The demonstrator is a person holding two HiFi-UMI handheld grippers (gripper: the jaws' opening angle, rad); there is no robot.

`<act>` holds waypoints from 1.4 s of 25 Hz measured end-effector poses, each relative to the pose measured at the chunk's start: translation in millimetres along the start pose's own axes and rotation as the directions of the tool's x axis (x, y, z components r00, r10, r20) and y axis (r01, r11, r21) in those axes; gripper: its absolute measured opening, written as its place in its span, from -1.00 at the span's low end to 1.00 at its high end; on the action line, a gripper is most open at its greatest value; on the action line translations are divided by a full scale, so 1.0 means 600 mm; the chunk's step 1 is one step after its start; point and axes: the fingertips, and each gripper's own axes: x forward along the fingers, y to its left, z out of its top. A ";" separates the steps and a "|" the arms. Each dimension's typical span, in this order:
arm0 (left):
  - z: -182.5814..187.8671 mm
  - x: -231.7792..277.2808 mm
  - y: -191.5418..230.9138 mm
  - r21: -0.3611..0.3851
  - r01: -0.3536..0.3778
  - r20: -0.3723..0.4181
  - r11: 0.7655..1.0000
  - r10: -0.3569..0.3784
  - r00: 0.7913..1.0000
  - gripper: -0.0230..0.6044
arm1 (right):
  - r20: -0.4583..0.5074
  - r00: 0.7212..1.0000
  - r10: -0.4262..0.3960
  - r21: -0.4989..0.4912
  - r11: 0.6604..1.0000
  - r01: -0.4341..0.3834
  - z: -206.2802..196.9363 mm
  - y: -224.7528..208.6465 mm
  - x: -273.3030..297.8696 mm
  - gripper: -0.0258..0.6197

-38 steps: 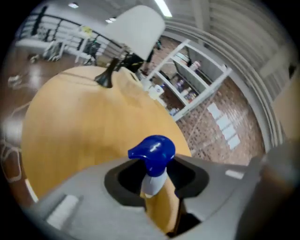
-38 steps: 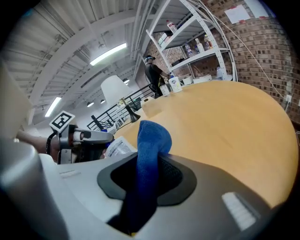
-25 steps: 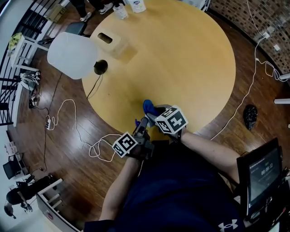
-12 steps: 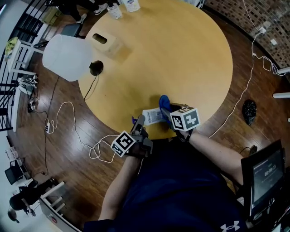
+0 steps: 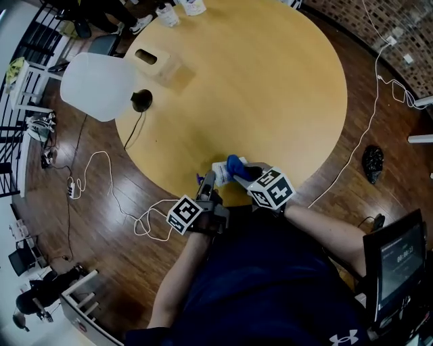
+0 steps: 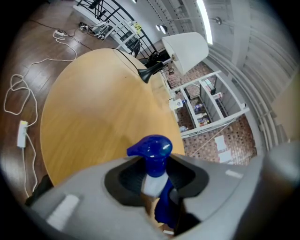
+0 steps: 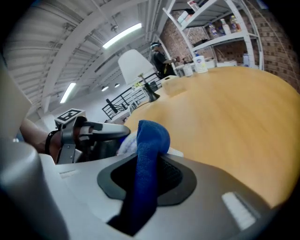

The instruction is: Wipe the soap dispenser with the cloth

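The soap dispenser (image 5: 221, 171) is a white bottle with a blue pump head (image 6: 150, 147). It lies tilted over the near edge of the round wooden table (image 5: 270, 88). My left gripper (image 5: 206, 181) is shut on the neck just under the pump (image 6: 152, 180). My right gripper (image 5: 247, 174) is shut on a blue cloth (image 5: 235, 165), whose folded end sticks out past the jaws (image 7: 150, 140). The cloth rests against the bottle's white body (image 7: 126, 143). In the right gripper view the left gripper (image 7: 89, 131) stands just left of the cloth.
A lamp with a white shade (image 5: 98, 84) and black base (image 5: 141, 100) stands at the table's left edge, with a wooden box (image 5: 162, 64) beside it. Bottles (image 5: 169, 13) stand at the far edge. Cables (image 5: 101, 176) lie on the floor, and a screen (image 5: 396, 260) is at the right.
The right gripper swung the cloth out to the right, baring the bottle's white body, then came back left so the cloth lies on it again. The left gripper has kept still.
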 end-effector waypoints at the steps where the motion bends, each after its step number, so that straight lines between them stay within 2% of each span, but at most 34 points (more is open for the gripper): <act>1: 0.000 0.001 0.000 0.000 0.001 -0.003 1.000 -0.001 1.000 -0.49 | -0.005 0.999 -0.032 0.041 0.999 0.032 -0.012 -0.023 -0.009 -0.62; 4: 0.002 0.001 0.001 -0.007 0.002 -0.010 1.000 -0.002 1.000 -0.49 | -0.025 0.993 -0.117 0.141 0.983 0.119 -0.034 -0.081 -0.030 -0.62; 6: -0.001 0.000 -0.001 -0.009 0.004 -0.011 1.000 -0.004 1.000 -0.49 | -0.007 0.992 -0.127 0.154 0.980 0.127 -0.025 -0.084 -0.042 -0.62; 7: -0.003 0.001 -0.002 -0.005 0.005 -0.014 1.000 -0.005 1.000 -0.49 | 0.017 0.995 -0.100 0.130 0.987 0.097 -0.011 -0.068 -0.043 -0.62; 9: -0.004 0.001 -0.001 0.004 0.004 -0.018 1.000 -0.004 1.000 -0.49 | 0.051 0.999 0.009 0.016 1.000 -0.010 0.018 -0.007 -0.031 -0.62; 12: -0.004 0.004 0.003 -0.008 0.000 -0.015 1.000 0.000 1.000 -0.49 | -0.004 0.987 0.164 -0.149 0.975 -0.162 0.023 0.079 0.008 -0.62; 14: -0.003 0.005 0.011 -0.038 -0.010 -0.011 0.999 0.010 1.000 -0.49 | -0.040 0.982 0.185 -0.173 0.967 -0.189 0.009 0.094 0.027 -0.62; 19: -0.002 -0.001 0.016 -0.068 -0.009 0.003 0.998 0.010 1.000 -0.49 | -0.048 0.992 0.120 -0.178 0.976 -0.127 -0.013 0.057 0.017 -0.62; 24: -0.003 0.001 0.016 -0.069 -0.008 0.002 0.998 0.008 1.000 -0.49 | -0.037 0.999 0.028 -0.103 0.994 -0.032 -0.037 -0.019 -0.012 -0.62; 30: 0.004 0.008 0.018 -0.051 -0.007 0.004 0.999 0.007 1.000 -0.49 | -0.055 0.996 -0.076 -0.024 0.997 0.075 -0.059 -0.090 -0.024 -0.62; 31: 0.004 0.011 0.013 -0.025 -0.004 -0.005 1.000 0.004 1.000 -0.49 | -0.068 0.992 -0.102 -0.007 0.995 0.102 -0.065 -0.101 -0.028 -0.62; 32: 0.005 0.014 0.004 0.031 0.003 -0.024 1.000 -0.002 1.000 -0.49 | -0.073 0.989 -0.126 0.015 0.992 0.127 -0.068 -0.111 -0.033 -0.62; 33: 0.005 0.020 -0.012 0.129 0.016 -0.059 0.992 -0.008 0.998 -0.49 | -0.067 0.987 -0.143 0.040 0.988 0.146 -0.067 -0.119 -0.040 -0.62; 34: 0.005 0.027 -0.031 0.271 0.038 -0.111 0.962 -0.008 0.994 -0.49 | -0.051 0.987 -0.153 0.065 0.986 0.156 -0.062 -0.125 -0.048 -0.62; 35: 0.002 0.034 -0.055 0.438 0.076 -0.179 0.896 0.004 0.984 -0.49 | -0.031 0.987 -0.159 0.085 0.983 0.161 -0.055 -0.129 -0.057 -0.62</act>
